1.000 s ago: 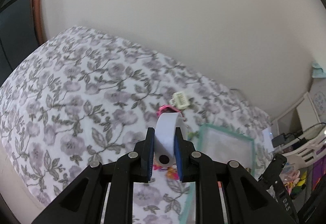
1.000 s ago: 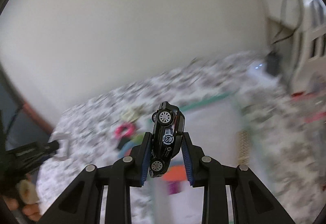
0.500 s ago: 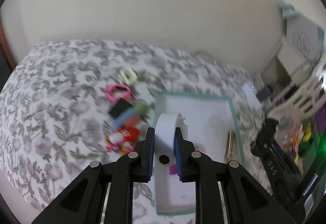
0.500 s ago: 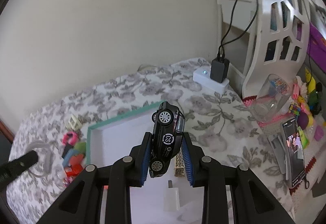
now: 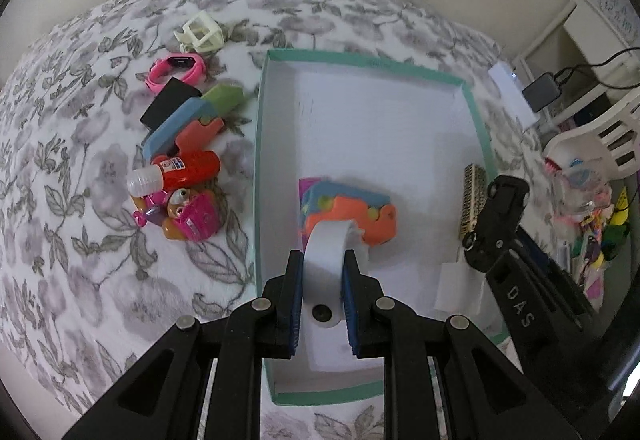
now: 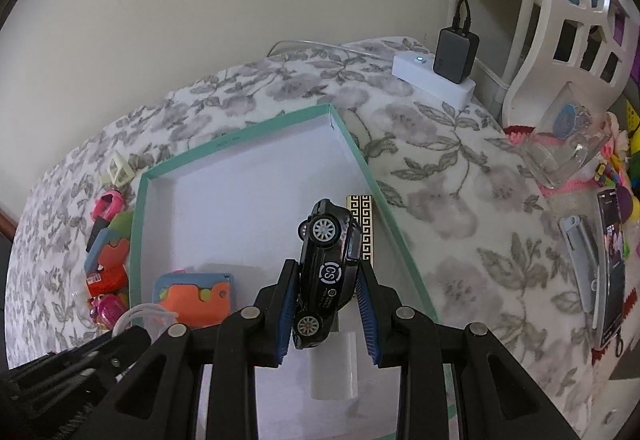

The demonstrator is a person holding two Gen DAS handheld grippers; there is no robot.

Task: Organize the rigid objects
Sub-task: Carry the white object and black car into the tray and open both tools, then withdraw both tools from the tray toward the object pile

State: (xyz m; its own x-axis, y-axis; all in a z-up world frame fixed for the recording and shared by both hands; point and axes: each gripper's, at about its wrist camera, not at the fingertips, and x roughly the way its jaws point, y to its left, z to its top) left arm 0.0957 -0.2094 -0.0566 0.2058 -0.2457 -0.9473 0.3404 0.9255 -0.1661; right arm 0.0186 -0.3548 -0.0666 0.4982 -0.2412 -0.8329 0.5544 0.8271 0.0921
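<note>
Both my tools are over the teal box on the bed: left tool clamped on a white band, right tool clamped on the black toy car, nose up.

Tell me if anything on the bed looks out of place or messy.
The toys left of the teal box lie in a jumbled, overlapping heap. A red bottle lies tipped on its side there. Nothing looks spilled or broken.

Floral bedspread, teal-rimmed box, toy pile, power strip
</note>
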